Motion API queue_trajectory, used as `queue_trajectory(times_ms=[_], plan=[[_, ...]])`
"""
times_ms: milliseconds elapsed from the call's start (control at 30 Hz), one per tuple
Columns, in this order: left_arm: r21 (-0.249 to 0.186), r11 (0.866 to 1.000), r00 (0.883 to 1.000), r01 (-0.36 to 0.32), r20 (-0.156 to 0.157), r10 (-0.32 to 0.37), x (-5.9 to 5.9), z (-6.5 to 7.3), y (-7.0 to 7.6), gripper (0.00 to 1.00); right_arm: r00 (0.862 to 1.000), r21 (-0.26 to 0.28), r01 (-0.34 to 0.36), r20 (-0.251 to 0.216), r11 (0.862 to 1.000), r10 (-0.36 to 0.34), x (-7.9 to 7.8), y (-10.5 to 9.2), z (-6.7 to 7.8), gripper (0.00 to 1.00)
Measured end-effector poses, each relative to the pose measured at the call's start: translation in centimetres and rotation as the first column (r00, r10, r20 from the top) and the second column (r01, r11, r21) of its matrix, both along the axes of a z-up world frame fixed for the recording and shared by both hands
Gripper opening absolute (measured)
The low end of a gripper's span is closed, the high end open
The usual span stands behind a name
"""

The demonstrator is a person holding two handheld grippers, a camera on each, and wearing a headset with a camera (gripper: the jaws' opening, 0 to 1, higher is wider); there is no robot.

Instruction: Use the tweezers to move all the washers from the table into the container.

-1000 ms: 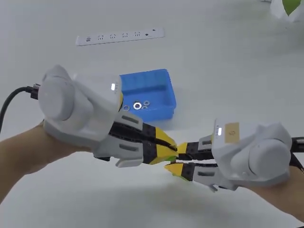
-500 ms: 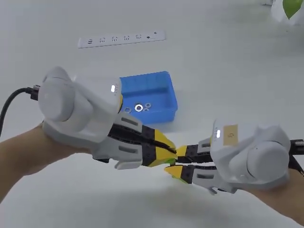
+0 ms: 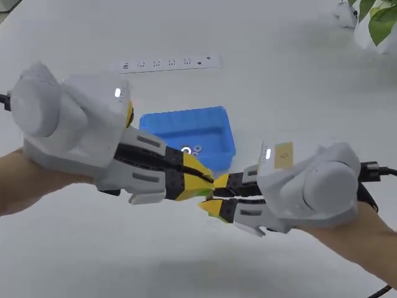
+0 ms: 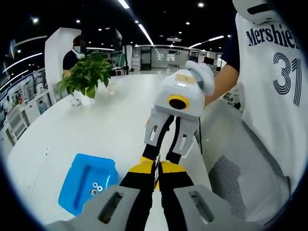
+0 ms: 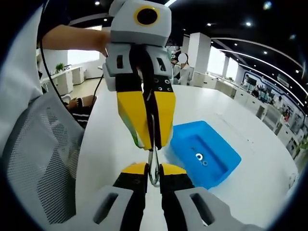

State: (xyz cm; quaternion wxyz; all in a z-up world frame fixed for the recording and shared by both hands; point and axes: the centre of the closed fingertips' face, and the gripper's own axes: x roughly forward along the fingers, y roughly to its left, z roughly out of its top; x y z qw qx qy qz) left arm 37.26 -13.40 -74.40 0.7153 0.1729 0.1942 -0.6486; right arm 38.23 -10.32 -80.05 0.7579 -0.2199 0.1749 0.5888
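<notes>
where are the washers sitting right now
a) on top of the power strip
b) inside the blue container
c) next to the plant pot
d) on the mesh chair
b: the small silver washers lie together on the floor of the blue container, while the left gripper and the right gripper are both closed on the tweezers in front of it.

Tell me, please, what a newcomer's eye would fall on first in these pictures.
The left gripper and right gripper meet tip to tip at the centre of the head view, both apparently closed on thin metal tweezers between them. Just behind them on the white table sits a blue container with a few washers inside.
</notes>
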Motion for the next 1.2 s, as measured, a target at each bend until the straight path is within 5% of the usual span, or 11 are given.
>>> queue_trajectory(times_ms=[633, 967, 1200], plan=[[0.017, 1.0, 0.993, 0.002, 0.118, -0.004, 3.5, 4.0, 2.4, 0.06, 0.992, 0.002, -0.053, 0.111, 0.999, 0.052, 4.1, 2.8, 3.9, 0.1], [0.035, 0.999, 0.989, 0.009, 0.144, -0.014, 5.9, 4.2, 2.9, 0.06, 0.99, 0.011, -0.044, 0.132, 0.999, 0.042, 7.0, 3.5, 4.2, 0.1], [0.036, 0.999, 0.991, 0.001, 0.135, -0.006, 8.0, 2.8, 3.2, 0.06, 0.991, -0.006, -0.035, 0.13, 0.999, 0.036, 8.8, 3.6, 3.0, 0.1]])
